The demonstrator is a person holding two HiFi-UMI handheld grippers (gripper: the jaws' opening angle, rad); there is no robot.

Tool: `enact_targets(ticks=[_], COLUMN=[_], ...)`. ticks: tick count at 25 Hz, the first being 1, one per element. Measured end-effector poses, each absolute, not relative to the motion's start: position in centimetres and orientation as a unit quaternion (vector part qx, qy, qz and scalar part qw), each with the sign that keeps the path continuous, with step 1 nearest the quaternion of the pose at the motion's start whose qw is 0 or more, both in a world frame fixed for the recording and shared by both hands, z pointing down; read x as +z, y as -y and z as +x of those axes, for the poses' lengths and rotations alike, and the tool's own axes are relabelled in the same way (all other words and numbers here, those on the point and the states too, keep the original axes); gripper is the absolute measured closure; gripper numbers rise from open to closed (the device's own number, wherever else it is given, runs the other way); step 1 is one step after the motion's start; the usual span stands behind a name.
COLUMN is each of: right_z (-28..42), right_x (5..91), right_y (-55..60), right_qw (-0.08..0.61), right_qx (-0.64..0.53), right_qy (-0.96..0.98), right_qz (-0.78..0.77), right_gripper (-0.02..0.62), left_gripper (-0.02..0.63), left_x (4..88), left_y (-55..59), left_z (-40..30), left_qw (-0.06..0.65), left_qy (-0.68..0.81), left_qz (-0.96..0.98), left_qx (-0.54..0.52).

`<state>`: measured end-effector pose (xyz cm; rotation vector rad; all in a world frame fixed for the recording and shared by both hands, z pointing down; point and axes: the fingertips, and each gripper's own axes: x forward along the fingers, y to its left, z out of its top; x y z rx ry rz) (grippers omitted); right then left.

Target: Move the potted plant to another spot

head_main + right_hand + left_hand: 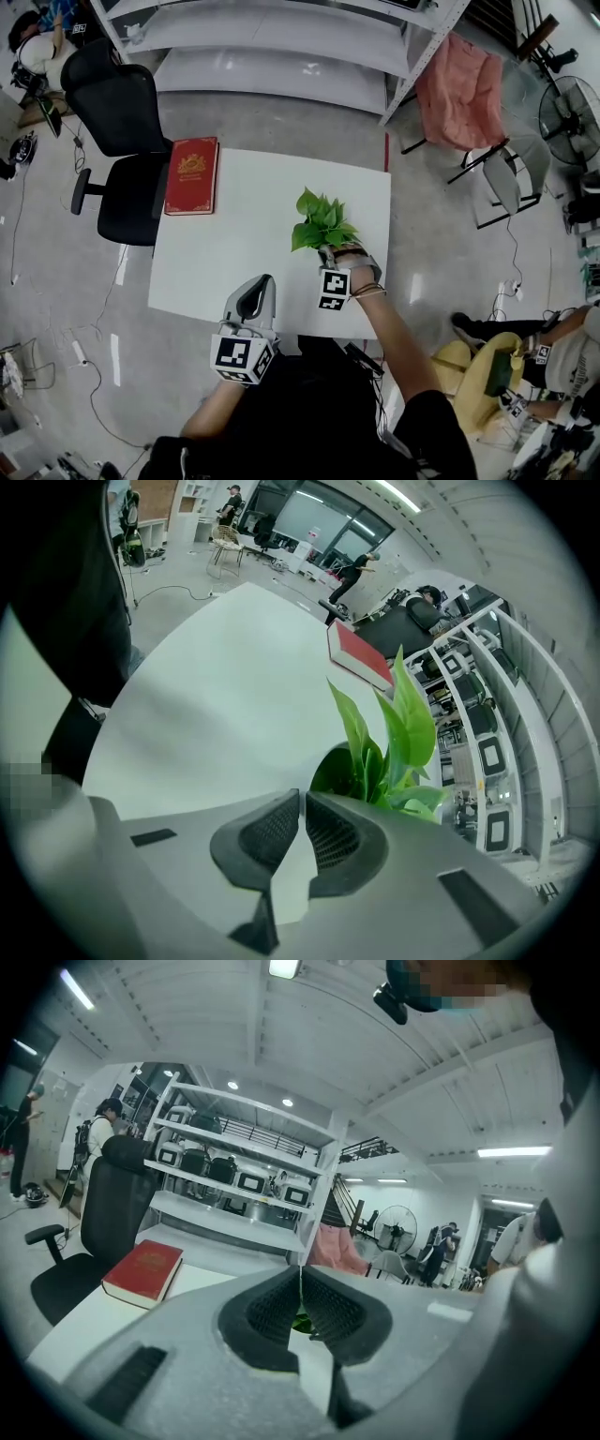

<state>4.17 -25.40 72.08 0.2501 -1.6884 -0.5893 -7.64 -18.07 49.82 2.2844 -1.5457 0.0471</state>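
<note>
Potted plant (322, 223) stands upright, leaves up, just beyond right gripper (301, 799), fingers closed; left gripper (301, 1283) likewise.

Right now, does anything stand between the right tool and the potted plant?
Nothing visible does. The right tool sits right beside the potted plant, jaws together and empty. The red book lies well away to the left.

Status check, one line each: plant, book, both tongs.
Potted plant: standing on the white table, right half.
Red book: closed, lying flat at the table's far left corner.
Left tongs: shut, nothing between them.
Right tongs: shut, nothing between them, plant just past the tips.
</note>
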Motion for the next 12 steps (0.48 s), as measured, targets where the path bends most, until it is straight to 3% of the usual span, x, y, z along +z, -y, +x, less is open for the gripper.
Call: enact_targets(ticks=[12], right_z=[4.4], right_x=[71.9], right_y=[18.3], right_qw=[0.626], right_qx=[-0.223], right_qy=[0.738], right_qz=[0.120], right_gripper=[0.568], left_gripper=[0.584], left_x=[49.4], left_y=[15.5], left_z=[-7.5], left_qw=[0.187], left_qy=[0.524], left_qz=[0.831], left_qx=[0.013])
